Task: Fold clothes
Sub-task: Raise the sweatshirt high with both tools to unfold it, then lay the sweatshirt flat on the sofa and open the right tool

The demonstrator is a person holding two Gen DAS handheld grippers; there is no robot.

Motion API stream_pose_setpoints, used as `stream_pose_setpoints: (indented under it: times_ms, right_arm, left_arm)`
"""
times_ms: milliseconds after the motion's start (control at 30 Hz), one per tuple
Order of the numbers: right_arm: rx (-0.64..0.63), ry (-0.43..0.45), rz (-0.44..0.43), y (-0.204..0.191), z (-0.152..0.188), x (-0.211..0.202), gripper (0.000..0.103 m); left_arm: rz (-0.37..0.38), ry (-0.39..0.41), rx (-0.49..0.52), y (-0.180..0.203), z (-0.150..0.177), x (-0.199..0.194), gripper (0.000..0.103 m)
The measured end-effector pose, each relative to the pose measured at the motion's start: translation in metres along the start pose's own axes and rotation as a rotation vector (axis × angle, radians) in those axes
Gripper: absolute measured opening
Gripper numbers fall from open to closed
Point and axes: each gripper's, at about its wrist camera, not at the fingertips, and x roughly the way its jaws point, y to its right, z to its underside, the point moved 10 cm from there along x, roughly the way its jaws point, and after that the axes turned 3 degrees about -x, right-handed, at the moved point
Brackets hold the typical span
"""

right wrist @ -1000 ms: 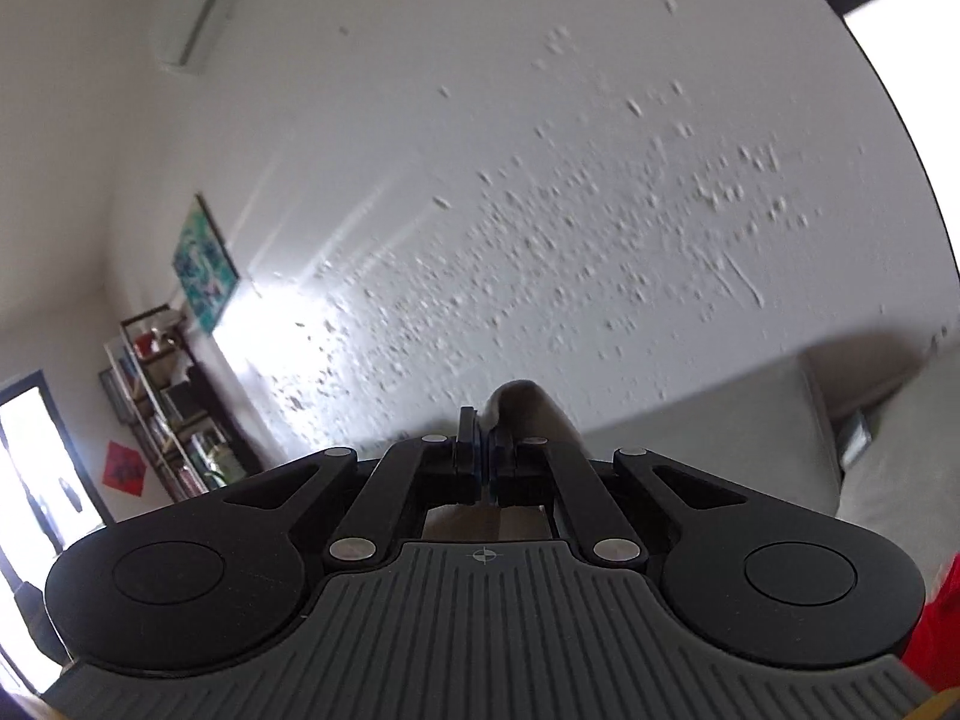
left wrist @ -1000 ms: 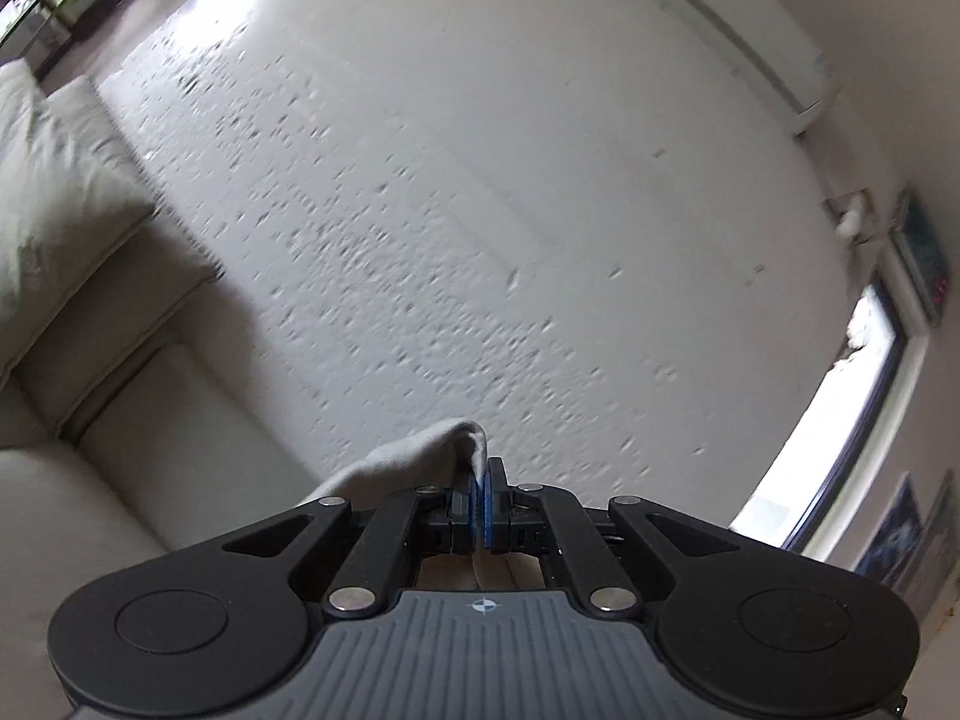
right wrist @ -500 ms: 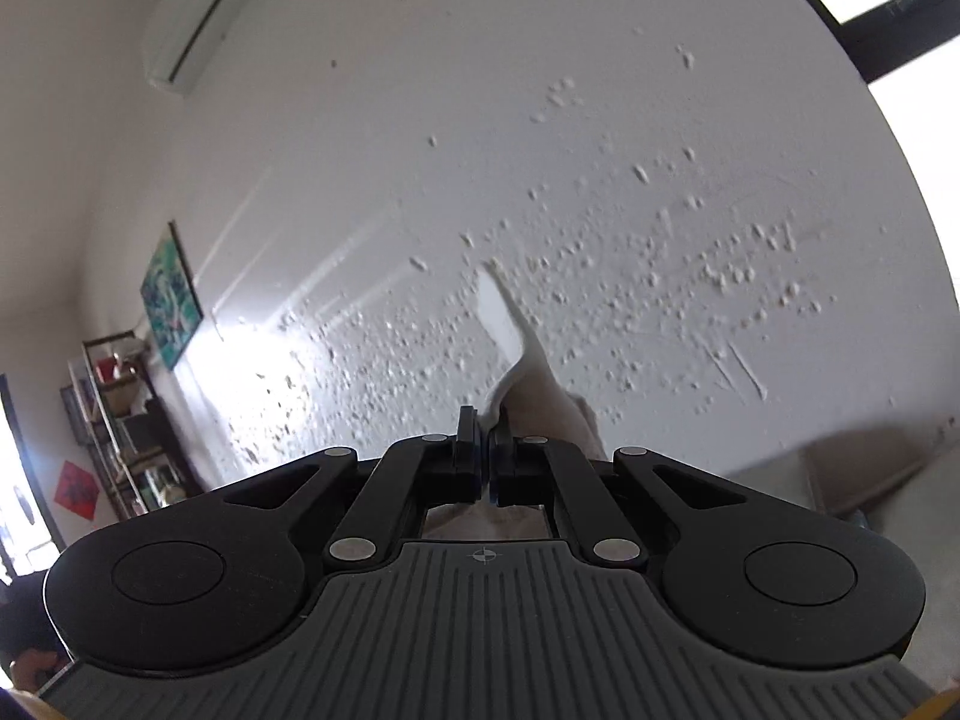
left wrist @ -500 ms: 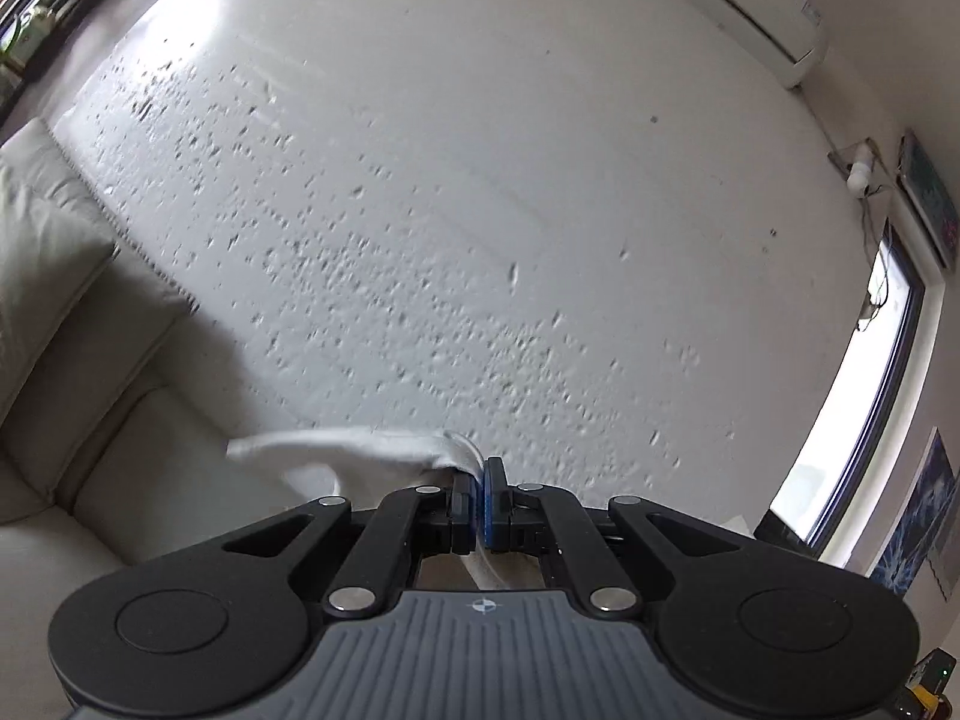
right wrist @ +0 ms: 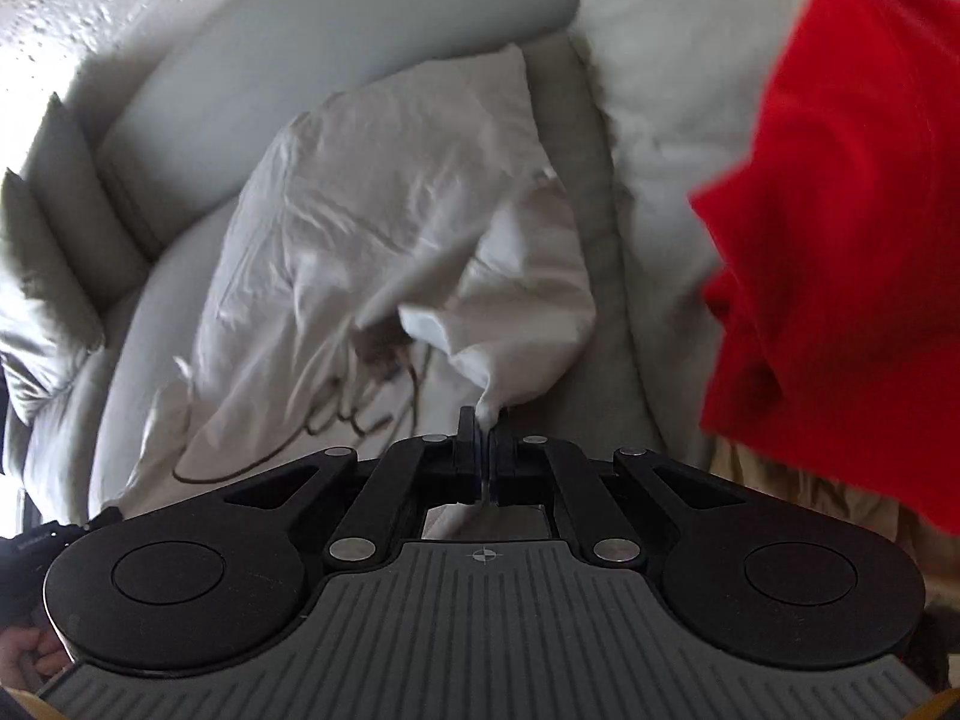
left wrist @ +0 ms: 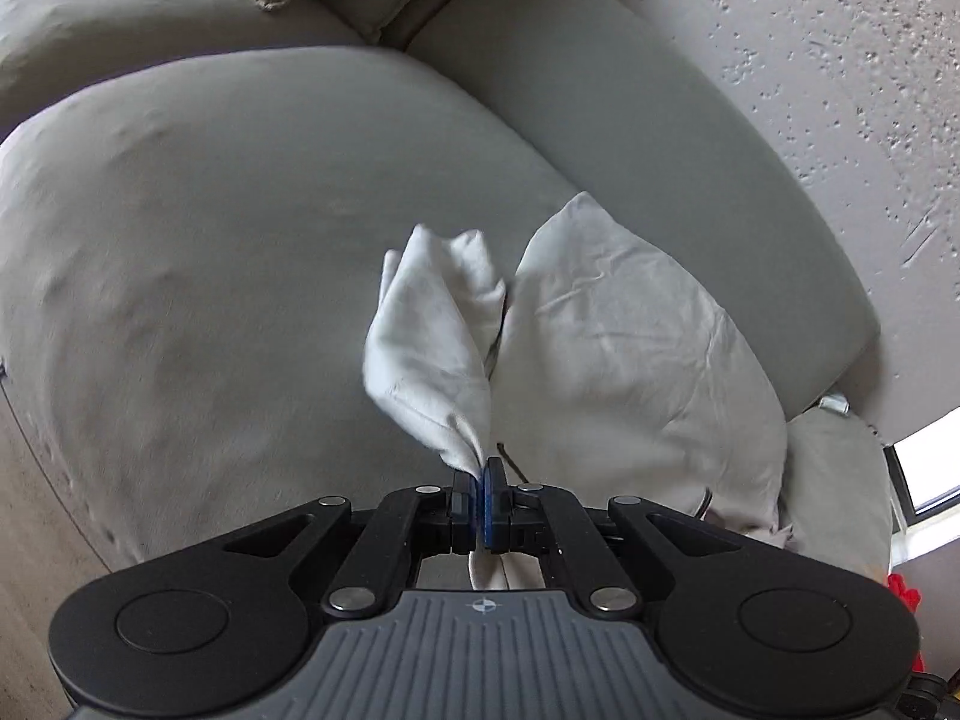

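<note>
the left tongs [left wrist: 480, 483] are pinched tight on a bunched corner of the pale white cotton garment [left wrist: 630, 360], and a loose flap of that cloth stands up from the blue pads and hangs above the broad grey fabric sofa [left wrist: 240, 228]. the rest of the garment lies crumpled on the sofa seat, right of the raised flap and against the sofa's backrest. the right tongs [right wrist: 485, 426] are likewise closed on a gathered point of the same garment [right wrist: 360, 192], with a puffed fold rising just beyond the tips. on the cloth near the right tongs runs a dark looping script print [right wrist: 312, 438], partly hidden by the folds. a bright red cloth [right wrist: 840, 228] lies on the sofa [right wrist: 336, 42] to the right of the garment, blurred at its edges, and a tan fabric [right wrist: 804, 492] shows under its lower edge. a speckled white wall [left wrist: 840, 72] rises behind the sofa back.
</note>
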Motion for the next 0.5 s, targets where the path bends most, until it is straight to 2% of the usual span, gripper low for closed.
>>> stream_pose_setpoints:
  times_ms: [100, 267, 333, 500]
  right_arm:
    - [-0.034, -0.033, 0.027, 0.014, 0.021, -0.004, 0.001]
    - [-0.059, -0.081, 0.032, 0.020, 0.031, -0.021, 0.001]
    - [-0.066, -0.105, 0.032, 0.019, 0.037, -0.025, 0.001]
    - [-0.102, -0.211, 0.050, 0.019, 0.056, -0.016, 0.002]
  left_arm:
    - [-0.009, 0.002, 0.026, -0.006, 0.009, -0.006, 0.000]
    - [-0.029, -0.018, 0.087, 0.000, 0.003, -0.014, 0.000]
    - [-0.062, -0.053, 0.116, 0.004, 0.005, -0.014, 0.000]
    - [-0.201, -0.157, 0.201, -0.010, 0.024, 0.008, 0.004]
